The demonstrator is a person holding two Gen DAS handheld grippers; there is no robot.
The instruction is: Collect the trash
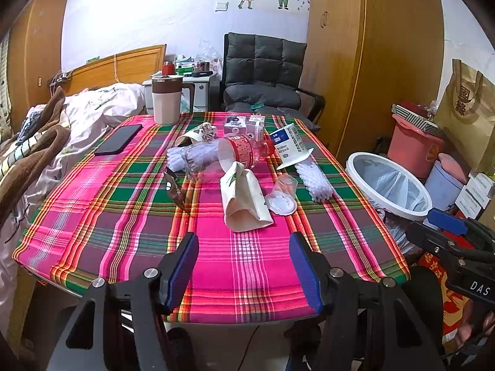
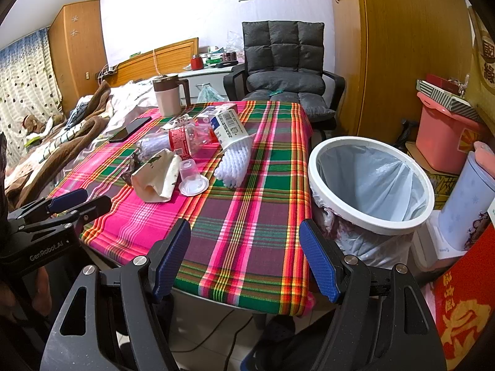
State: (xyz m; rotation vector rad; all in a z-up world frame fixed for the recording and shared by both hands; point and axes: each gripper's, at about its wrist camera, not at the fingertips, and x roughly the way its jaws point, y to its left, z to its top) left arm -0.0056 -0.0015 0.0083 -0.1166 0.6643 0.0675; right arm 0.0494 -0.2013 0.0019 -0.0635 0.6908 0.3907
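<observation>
Trash lies mid-table on the plaid cloth (image 1: 123, 216): a flattened paper cup (image 1: 244, 198), a clear plastic cup (image 1: 281, 194), an empty bottle with a red label (image 1: 238, 154), a white carton (image 1: 289, 145), a bundle of white straws (image 1: 312, 179) and a brown wrapper (image 1: 176, 188). The white bin with a bag liner (image 2: 371, 182) stands right of the table. My left gripper (image 1: 244, 266) is open and empty over the near table edge. My right gripper (image 2: 244, 259) is open and empty over the table's near right corner, beside the bin.
A phone (image 1: 119, 143) and a lidded jug (image 1: 165, 99) sit at the table's far left. Small boxes (image 1: 244, 125) stand behind the trash. A bed is on the left, a grey chair (image 1: 263, 74) behind, buckets and bags (image 2: 445, 136) at right.
</observation>
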